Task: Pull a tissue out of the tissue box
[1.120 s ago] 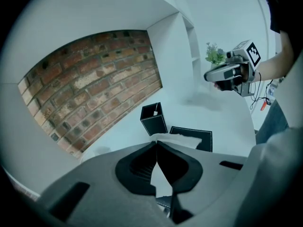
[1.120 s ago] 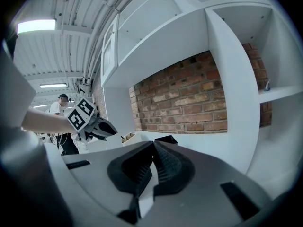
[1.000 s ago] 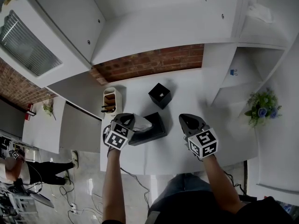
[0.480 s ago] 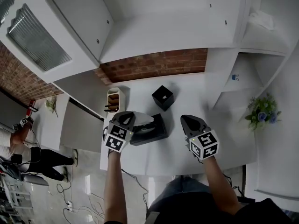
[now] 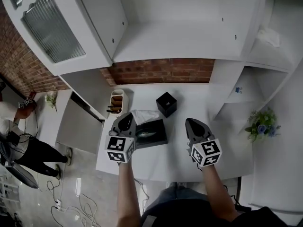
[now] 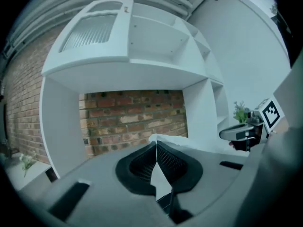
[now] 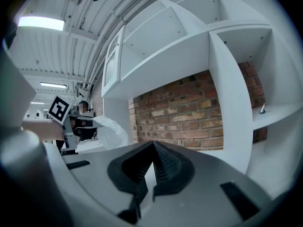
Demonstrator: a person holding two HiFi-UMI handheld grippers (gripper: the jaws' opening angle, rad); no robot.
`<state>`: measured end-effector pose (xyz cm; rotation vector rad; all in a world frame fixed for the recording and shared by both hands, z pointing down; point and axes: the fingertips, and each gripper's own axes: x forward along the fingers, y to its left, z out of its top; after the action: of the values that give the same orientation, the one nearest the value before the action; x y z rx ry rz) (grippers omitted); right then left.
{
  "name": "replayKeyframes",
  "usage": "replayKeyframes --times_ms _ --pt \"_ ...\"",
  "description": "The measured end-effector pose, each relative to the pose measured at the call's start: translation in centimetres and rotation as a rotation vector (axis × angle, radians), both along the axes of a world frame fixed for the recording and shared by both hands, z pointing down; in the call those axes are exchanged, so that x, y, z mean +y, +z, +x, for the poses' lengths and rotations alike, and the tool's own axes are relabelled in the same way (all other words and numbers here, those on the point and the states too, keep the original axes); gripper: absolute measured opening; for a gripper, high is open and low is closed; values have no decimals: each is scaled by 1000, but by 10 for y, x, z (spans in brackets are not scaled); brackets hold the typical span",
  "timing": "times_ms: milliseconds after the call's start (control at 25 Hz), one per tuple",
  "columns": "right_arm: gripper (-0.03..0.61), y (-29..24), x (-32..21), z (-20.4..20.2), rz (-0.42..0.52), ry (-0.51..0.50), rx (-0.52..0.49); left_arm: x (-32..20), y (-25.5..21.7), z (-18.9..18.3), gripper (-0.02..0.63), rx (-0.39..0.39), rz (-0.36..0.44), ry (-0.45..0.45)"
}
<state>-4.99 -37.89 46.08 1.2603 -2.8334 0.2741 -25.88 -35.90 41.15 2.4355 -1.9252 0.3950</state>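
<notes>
A black tissue box (image 5: 152,132) lies on the white table (image 5: 165,157). A white tissue (image 5: 144,116) rises from its slot, pulled up and to the left. My left gripper (image 5: 128,120) is shut on the tissue (image 6: 176,144), whose edge shows between the pads and just past the tips. The same tissue (image 7: 111,129) hangs from the left gripper (image 7: 71,126) in the right gripper view. My right gripper (image 5: 191,122) hovers to the right of the box, shut with nothing between its pads (image 7: 163,162), and it also shows in the left gripper view (image 6: 244,132).
A small black cube container (image 5: 166,103) stands behind the tissue box. A pale holder (image 5: 117,100) with dark items sits at the table's back left. White shelving and a brick wall (image 5: 161,71) rise behind. A potted plant (image 5: 262,124) is on the right. A person (image 5: 21,141) stands at far left.
My left gripper has risen with the tissue, drawing it further out of the box. The right gripper has lifted a little. The head camera has shifted.
</notes>
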Motion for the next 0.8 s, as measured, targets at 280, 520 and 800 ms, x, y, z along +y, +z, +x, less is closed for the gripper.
replayKeyframes --times_ms 280,520,800 --pt "-2 -13 1 6 52 54 -8 18 -13 1 11 159 116 -134" --pt "-2 -17 6 9 65 68 -8 28 -3 2 11 181 154 -166" --pt "-3 -19 10 9 80 67 -2 35 7 7 11 162 164 -162"
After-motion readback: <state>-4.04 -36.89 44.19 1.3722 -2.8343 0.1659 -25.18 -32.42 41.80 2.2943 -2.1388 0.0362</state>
